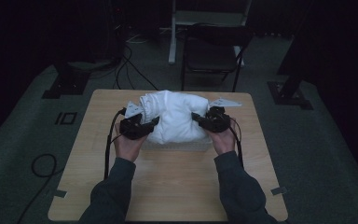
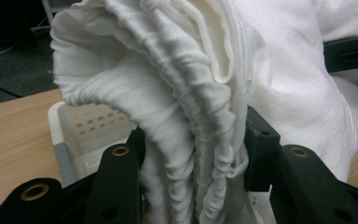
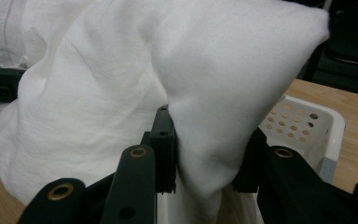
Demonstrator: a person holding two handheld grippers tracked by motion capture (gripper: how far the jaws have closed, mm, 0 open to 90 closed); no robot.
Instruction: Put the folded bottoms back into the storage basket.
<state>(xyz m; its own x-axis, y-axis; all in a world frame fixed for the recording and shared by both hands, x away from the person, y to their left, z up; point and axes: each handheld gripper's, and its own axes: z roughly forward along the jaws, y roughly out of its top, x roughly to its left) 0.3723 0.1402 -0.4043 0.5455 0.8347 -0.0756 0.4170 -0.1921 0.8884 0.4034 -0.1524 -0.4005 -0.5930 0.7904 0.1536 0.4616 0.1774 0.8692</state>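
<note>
Soft, light white cloth bundle (image 1: 175, 116) over the white perforated plastic basket (image 2: 81, 126): left tongs (image 1: 153, 124) and right tongs (image 1: 196, 117) each pinch a bunched fold at its ends.

Both forearms wear dark grey sleeves (image 1: 114, 186). The left gripper (image 1: 150, 125) and right gripper (image 1: 200, 119) are black, with brass-ringed holes. Black cables (image 1: 107, 149) trail back.

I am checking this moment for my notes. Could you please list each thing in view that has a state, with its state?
Cloth: white, bunched, gripped at both ends, over the basket.
Basket: white, perforated, upright on the table, mostly covered by the cloth.
Left gripper: shut on the cloth's gathered, ribbed end.
Right gripper: shut on a thick fold of the cloth.
Chair: upright, unoccupied, behind the table.
</note>
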